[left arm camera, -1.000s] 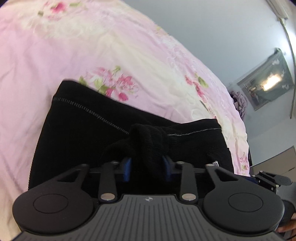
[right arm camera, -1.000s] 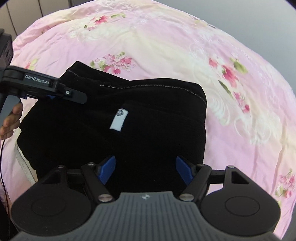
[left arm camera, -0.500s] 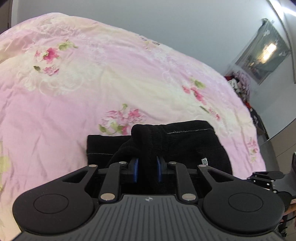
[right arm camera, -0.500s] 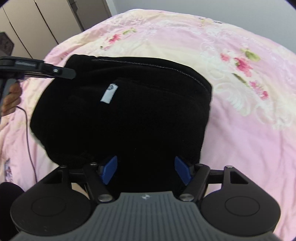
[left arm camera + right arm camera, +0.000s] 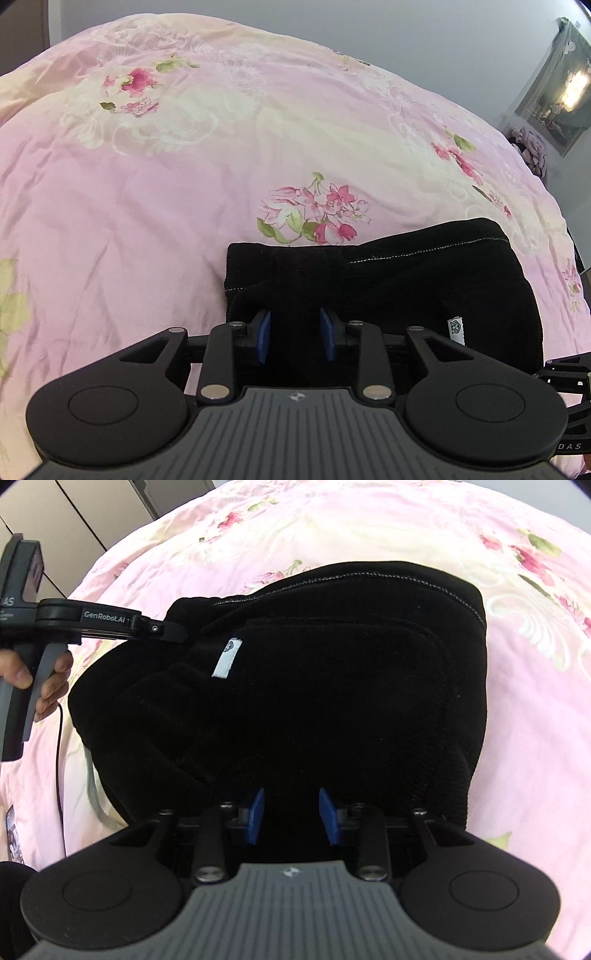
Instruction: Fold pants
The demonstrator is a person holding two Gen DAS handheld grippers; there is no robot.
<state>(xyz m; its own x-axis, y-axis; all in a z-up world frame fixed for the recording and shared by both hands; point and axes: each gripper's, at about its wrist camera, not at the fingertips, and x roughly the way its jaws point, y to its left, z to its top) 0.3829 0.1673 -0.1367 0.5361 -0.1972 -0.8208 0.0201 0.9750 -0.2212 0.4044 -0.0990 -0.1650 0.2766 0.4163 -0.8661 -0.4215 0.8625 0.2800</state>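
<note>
The black pants (image 5: 406, 280) lie folded in a thick bundle on the pink floral bedspread (image 5: 147, 184), with a small white label (image 5: 455, 329) showing. My left gripper (image 5: 295, 334) has its blue pads partly apart with a ridge of black fabric between them. In the right wrist view the pants (image 5: 314, 686) fill the middle, label (image 5: 227, 659) up. My right gripper (image 5: 291, 814) sits at the near edge of the bundle, pads narrowed with black fabric between them. The left gripper's body (image 5: 110, 626) shows at the bundle's far left.
The bedspread (image 5: 535, 738) extends around the bundle on all sides. A wardrobe (image 5: 92, 513) stands beyond the bed on the left. A framed picture (image 5: 557, 88) hangs on the grey wall at right. A black cable (image 5: 59, 775) trails beside the person's hand.
The left gripper's pads have spread slightly from their tight pinch half a second ago. The right gripper's pads have closed in from wide open. The bundle has settled lower on the bed.
</note>
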